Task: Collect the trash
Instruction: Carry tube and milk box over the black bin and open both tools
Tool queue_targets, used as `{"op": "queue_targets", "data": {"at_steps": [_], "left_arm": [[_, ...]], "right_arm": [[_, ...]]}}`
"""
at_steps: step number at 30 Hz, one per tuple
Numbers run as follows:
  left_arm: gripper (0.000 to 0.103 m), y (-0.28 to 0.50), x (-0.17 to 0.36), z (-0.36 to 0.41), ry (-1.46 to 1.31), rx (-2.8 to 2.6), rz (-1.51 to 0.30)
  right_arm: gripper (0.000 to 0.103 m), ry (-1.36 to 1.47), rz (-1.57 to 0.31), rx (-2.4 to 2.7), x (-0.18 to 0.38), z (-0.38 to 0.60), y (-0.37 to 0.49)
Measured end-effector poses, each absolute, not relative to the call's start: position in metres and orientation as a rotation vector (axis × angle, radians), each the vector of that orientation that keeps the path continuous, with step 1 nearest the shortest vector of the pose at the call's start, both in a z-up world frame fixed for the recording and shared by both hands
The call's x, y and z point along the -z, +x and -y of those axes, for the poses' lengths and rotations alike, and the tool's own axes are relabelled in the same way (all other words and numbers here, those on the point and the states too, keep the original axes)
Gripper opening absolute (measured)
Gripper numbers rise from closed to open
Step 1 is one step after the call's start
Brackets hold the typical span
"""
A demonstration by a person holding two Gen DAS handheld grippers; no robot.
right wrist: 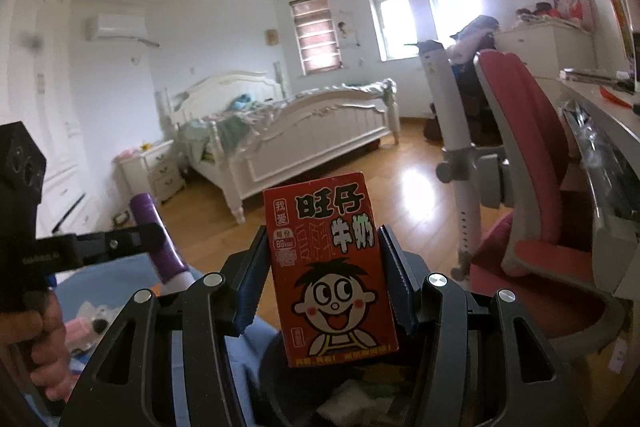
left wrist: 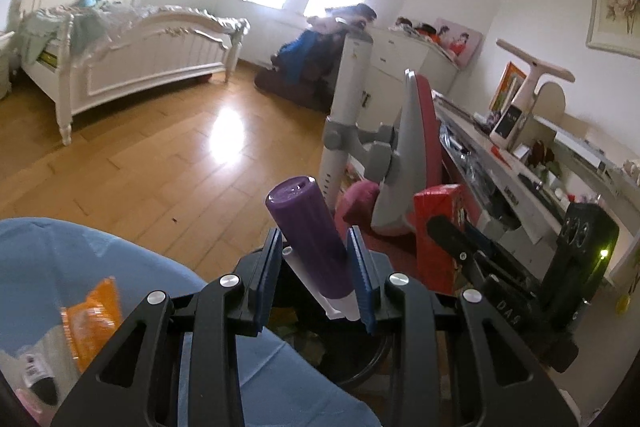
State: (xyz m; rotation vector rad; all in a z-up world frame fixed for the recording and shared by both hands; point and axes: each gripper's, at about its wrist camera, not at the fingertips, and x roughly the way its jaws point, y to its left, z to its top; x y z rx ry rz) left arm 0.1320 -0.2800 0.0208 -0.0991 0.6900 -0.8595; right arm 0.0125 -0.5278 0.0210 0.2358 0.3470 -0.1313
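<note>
My left gripper [left wrist: 316,259] is shut on a purple tube with a white cap [left wrist: 308,231], which sticks up and away between the blue pads. My right gripper [right wrist: 324,267] is shut on a red milk carton with a cartoon face [right wrist: 328,267], held upright. Each gripper shows in the other's view: the right gripper with the carton [left wrist: 440,227] stands to the right of the left one, and the purple tube [right wrist: 154,239] stands at the left. A black waste bin [right wrist: 288,387] with scraps inside lies just below both grippers. A blue bag [left wrist: 48,267] holds an orange wrapper [left wrist: 94,319].
A red and grey desk chair [right wrist: 532,163] stands close on the right, beside a cluttered desk [left wrist: 560,179]. A white bed [right wrist: 304,135] and nightstand [right wrist: 154,171] stand across the wooden floor [left wrist: 160,163]. A hand [right wrist: 44,347] grips the left tool's handle.
</note>
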Motion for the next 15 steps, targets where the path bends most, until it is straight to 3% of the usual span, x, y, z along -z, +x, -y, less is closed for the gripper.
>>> {"op": "queue_targets", "data": {"at_steps": [15], "left_arm": [[0.033, 0.141, 0.005, 0.320, -0.051, 0.877, -0.768]], "right_arm": [[0.054, 0.277, -0.382, 0.158, -0.002, 0.558, 0.025]]}}
